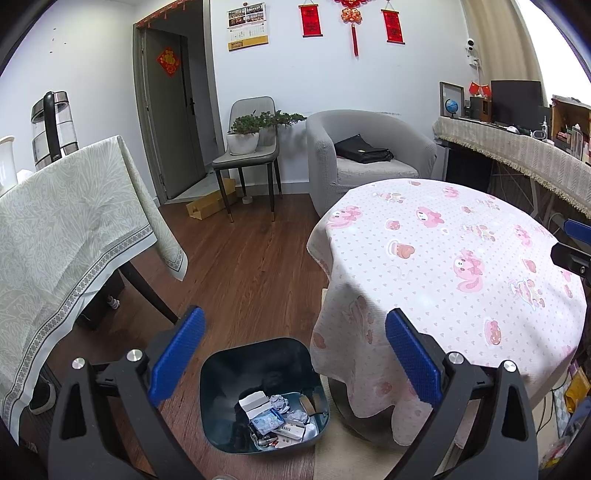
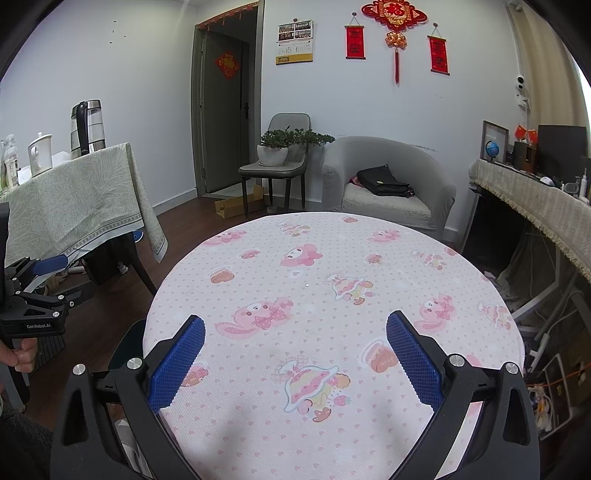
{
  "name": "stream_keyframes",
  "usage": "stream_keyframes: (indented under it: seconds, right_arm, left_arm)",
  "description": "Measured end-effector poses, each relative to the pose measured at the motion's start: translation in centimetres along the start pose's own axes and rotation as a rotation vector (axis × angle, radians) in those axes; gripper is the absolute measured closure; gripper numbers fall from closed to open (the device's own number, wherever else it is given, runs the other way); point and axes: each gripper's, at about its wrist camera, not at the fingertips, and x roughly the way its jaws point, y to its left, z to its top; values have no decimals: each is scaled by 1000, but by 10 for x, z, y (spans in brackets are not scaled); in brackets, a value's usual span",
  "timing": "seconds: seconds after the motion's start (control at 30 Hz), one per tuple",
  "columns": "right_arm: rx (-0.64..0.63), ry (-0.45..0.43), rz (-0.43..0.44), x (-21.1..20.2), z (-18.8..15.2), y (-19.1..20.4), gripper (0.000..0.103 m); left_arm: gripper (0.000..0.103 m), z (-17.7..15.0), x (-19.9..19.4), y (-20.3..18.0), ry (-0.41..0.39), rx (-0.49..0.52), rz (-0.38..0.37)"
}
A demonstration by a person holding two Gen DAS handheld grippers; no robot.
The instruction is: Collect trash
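**Ana:** Trash sits at the bottom of the dark bin, which stands on the wooden floor just beside the round table. I can make out crumpled paper balls, a white open box, some small packets and a brown flat piece.

**Ben:** Any writing on those packets?

**Ana:** Too small to read. One has a blue-and-white print, nothing legible.

**Ben:** And the left gripper?

**Ana:** Hangs above the bin, jaws spread wide, nothing between the blue pads. In the right wrist view its body shows at the left edge, gripped by a hand, and the label on it reads "GenRobot.AI".

**Ben:** The right gripper?

**Ana:** Over the round table, jaws also wide apart and empty. The cloth under it is white with pink hearts and pink cartoon animals; one jar picture carries a word I cannot read.

**Ben:** Other writing in the room?

**Ana:** A red diamond with a gold character on the door, two red scrolls and a red knot ornament with gold characters, and a wall calendar with print too fine to read. A black bag lies on the grey armchair, and a kettle stands on the table with the green cloth.
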Motion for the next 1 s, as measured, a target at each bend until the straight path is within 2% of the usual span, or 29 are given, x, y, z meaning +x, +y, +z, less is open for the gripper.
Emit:
stream_keyframes:
  seconds: [1.0]
  right_arm:
    - [0, 2, 1, 0, 0, 0, 4]
  left_arm:
    - [4, -2, 4, 1, 8, -6, 3]
